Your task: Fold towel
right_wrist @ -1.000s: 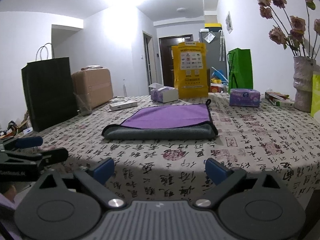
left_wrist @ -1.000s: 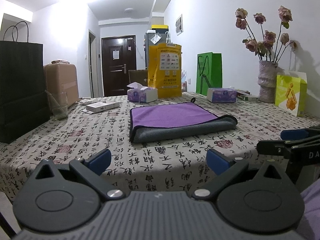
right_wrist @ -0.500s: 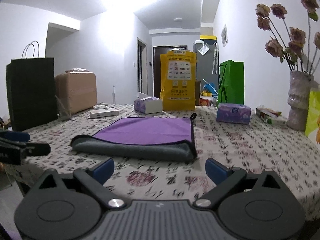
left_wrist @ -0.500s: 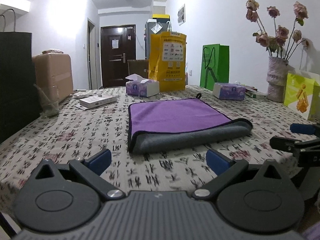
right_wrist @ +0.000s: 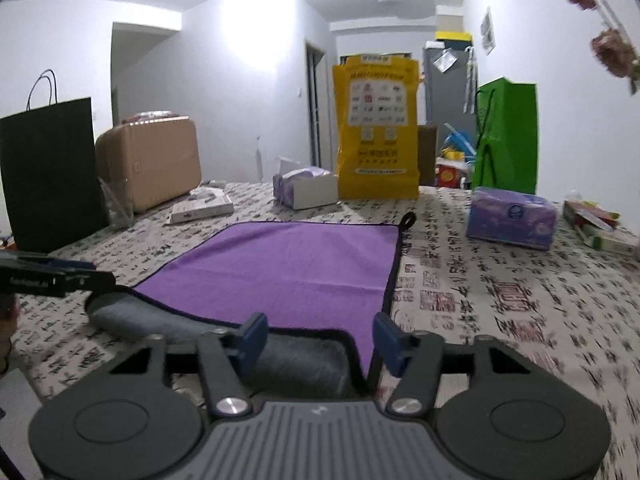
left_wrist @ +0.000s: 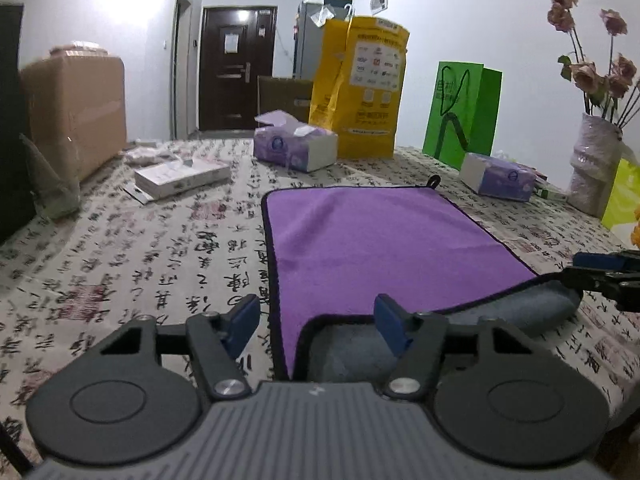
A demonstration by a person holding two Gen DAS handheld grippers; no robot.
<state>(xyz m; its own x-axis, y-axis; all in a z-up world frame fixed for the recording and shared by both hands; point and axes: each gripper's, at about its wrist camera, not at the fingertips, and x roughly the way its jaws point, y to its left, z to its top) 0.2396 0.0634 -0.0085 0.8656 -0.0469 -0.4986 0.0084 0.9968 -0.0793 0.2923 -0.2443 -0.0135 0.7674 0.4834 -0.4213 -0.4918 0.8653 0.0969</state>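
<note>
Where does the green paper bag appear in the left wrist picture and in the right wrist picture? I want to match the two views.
Left wrist view: the green paper bag stands right of centre at the far table edge, to the right of the yellow bag.
Right wrist view: the green paper bag stands in the upper right, again to the right of the yellow bag.
Shared landmark: the purple towel lies in front of both bags.
</note>
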